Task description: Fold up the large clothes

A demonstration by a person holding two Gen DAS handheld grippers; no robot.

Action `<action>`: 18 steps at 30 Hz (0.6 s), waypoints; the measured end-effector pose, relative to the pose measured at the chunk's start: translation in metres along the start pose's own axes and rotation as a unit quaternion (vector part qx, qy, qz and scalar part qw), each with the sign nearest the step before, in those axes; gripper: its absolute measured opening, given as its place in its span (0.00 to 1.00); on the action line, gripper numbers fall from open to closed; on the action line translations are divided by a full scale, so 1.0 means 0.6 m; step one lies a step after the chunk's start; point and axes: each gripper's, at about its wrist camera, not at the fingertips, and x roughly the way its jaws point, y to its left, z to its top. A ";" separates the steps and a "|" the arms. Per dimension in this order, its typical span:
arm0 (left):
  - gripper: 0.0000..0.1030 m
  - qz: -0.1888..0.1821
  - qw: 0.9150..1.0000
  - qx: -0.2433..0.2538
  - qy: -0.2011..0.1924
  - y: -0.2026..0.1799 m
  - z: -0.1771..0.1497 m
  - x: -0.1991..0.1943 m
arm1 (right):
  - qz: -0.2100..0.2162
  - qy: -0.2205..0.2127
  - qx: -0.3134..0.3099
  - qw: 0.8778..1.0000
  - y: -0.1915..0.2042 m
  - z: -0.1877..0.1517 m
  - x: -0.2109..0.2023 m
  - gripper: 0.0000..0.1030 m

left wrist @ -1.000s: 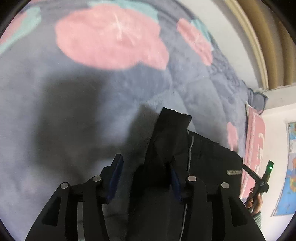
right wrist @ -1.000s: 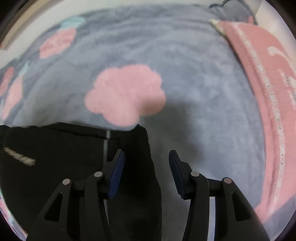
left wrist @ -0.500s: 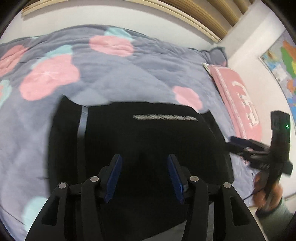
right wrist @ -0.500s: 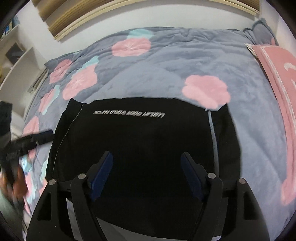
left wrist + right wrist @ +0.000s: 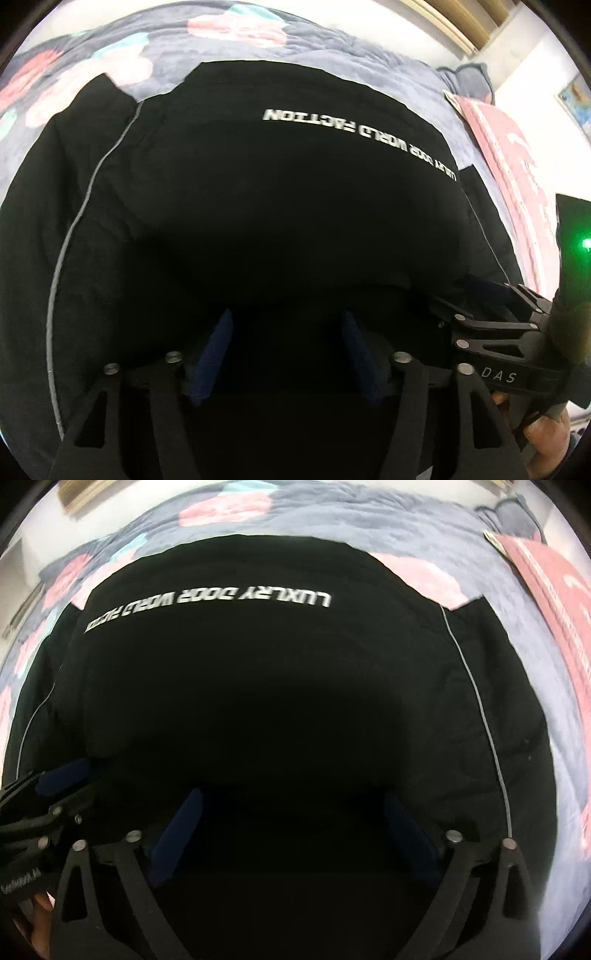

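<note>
The black jacket (image 5: pixel 280 206) lies spread flat across the middle of the bed (image 5: pixel 332 51), and the step in hand looks like taking its near hem to fold it up over the body. To do that well, I judge both grippers should bite the hem at matching points, one toward each side seam, lift together and carry the edge straight toward the far edge of the bed, so the fold line stays square and the printed lettering (image 5: pixel 207 602) is not dragged askew. The lettering reads upside down from here, so the garment's top probably points toward the person and its bottom toward the far edge, though the near part is too dark to confirm. Its long axis is hard to judge through the fisheye; the grey piping (image 5: pixel 70 236) on the left and the thin one (image 5: pixel 476 701) on the right run near-to-far. The left gripper (image 5: pixel 286 352) hovers low over the near part, fingers spread, nothing between them. The right gripper (image 5: pixel 295 834) sits beside it, fingers spread wider, also holding nothing. A pink pillow (image 5: pixel 554 590) lies along the bed's right edge.
</note>
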 end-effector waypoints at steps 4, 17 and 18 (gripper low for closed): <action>0.68 -0.003 1.000 0.002 0.005 -0.011 0.018 -0.024 | 0.022 0.010 0.002 1.000 -0.009 0.016 -0.027 0.96; 0.71 0.016 0.998 -0.002 0.054 -0.012 0.137 0.060 | 0.056 0.025 -0.004 0.998 -0.013 0.107 0.048 0.79; 0.73 0.024 0.998 0.005 0.053 -0.018 0.134 0.059 | 0.056 0.028 0.001 0.998 -0.018 0.107 0.054 0.79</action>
